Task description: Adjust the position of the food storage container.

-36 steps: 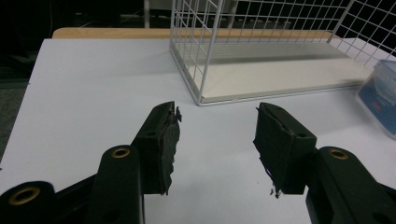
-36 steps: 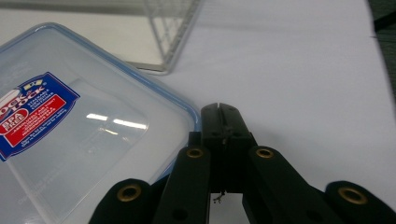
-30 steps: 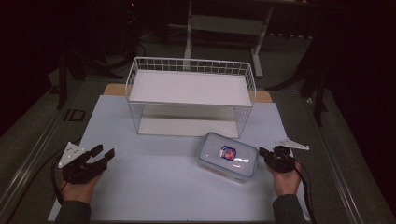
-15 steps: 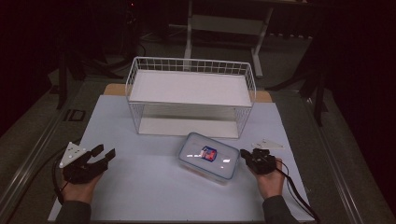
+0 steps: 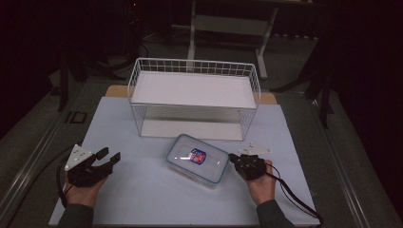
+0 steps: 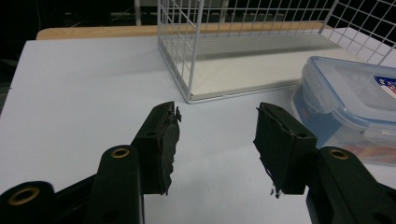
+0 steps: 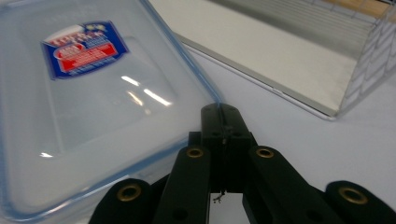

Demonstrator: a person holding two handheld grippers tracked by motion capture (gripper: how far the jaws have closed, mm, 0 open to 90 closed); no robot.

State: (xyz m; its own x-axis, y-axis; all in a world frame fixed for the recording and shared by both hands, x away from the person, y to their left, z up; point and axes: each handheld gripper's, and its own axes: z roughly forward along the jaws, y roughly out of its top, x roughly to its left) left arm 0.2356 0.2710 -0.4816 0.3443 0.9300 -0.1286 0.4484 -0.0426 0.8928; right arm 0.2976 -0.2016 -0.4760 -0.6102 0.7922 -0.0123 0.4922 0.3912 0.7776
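Note:
A clear plastic container with a blue-rimmed lid and a red and blue label lies flat on the white mat, in front of the wire rack. My right gripper is shut, and its joined tips rest against the container's right-hand corner edge. My left gripper rests on the mat at the left, well apart from the container. Its jaws stand open with nothing between them, and the container lies off to their right.
A white wire rack with a flat upper shelf stands at the back middle of the white mat. Its open lower level faces me. A wooden board edge shows behind the mat. Dark floor surrounds the table.
My right gripper has moved left across the mat, and the container has slid left ahead of it. The left gripper has stayed where it was.

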